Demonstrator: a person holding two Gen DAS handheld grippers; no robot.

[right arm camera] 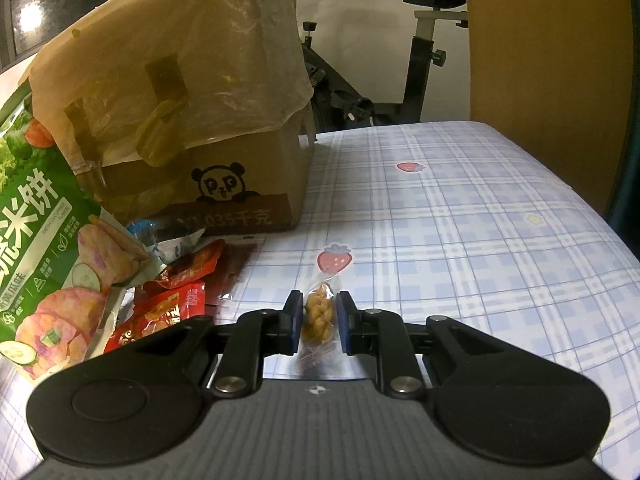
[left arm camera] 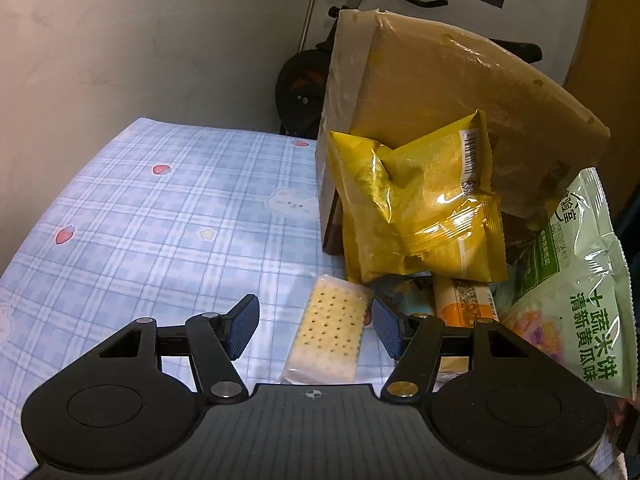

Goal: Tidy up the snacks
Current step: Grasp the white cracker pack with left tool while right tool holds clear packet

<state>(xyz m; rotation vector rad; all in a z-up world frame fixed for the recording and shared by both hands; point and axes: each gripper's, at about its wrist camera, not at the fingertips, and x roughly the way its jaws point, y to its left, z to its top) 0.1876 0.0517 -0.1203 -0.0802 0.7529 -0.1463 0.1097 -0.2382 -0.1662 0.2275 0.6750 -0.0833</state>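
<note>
My left gripper (left arm camera: 314,316) is open, its jaws standing on either side of a clear-wrapped cracker packet (left arm camera: 330,334) that lies on the tablecloth. Yellow snack bags (left arm camera: 416,204) are stacked just beyond it against a cardboard box (left arm camera: 432,80). A green rice-cracker bag (left arm camera: 576,292) stands to the right. My right gripper (right arm camera: 318,322) is shut on a small clear packet with a twisted golden snack (right arm camera: 318,316), held just above the table. Red snack packets (right arm camera: 172,304) and the green bag (right arm camera: 44,248) lie to its left.
The cardboard box with a panda logo (right arm camera: 218,184) is draped with a plastic liner. The blue plaid tablecloth (right arm camera: 460,232) stretches to the right, and to the left in the left wrist view (left arm camera: 160,220). An exercise bike (right arm camera: 420,60) stands behind the table.
</note>
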